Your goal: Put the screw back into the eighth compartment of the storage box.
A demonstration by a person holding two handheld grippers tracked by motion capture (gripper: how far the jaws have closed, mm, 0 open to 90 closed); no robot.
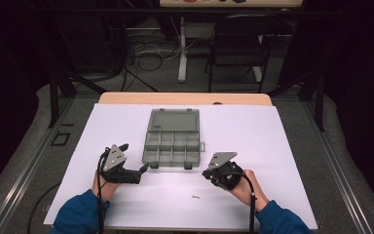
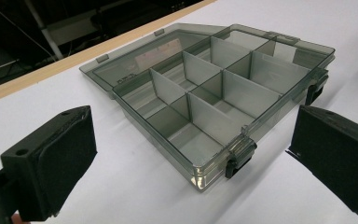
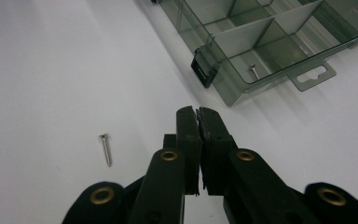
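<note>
Since the organiser box lies open in the middle of the white sheet, lid folded flat away from the person, its compartments are free to take small parts from above. That looks like the reason for the layout: the work in hand seems to be sorting screws into it. One screw already lies in a corner compartment near the hanging tab, as the right gripper view shows.

A second screw lies loose on the sheet, at about 6 o'clock from the box and well apart from it. It is short and silvery, with a flat head and a threaded shank.

The right gripper sits at about 2 o'clock from that loose screw, near it but not touching. Its jaws are pressed together with nothing between them (so they would have to part before a pick).

At about 8 o'clock from the box, the left gripper points at its near corner with jaws wide apart and empty, probably placed to steady the box.

The box is smoky translucent plastic, with thin dividers and two dark latches on its near edge.
</note>
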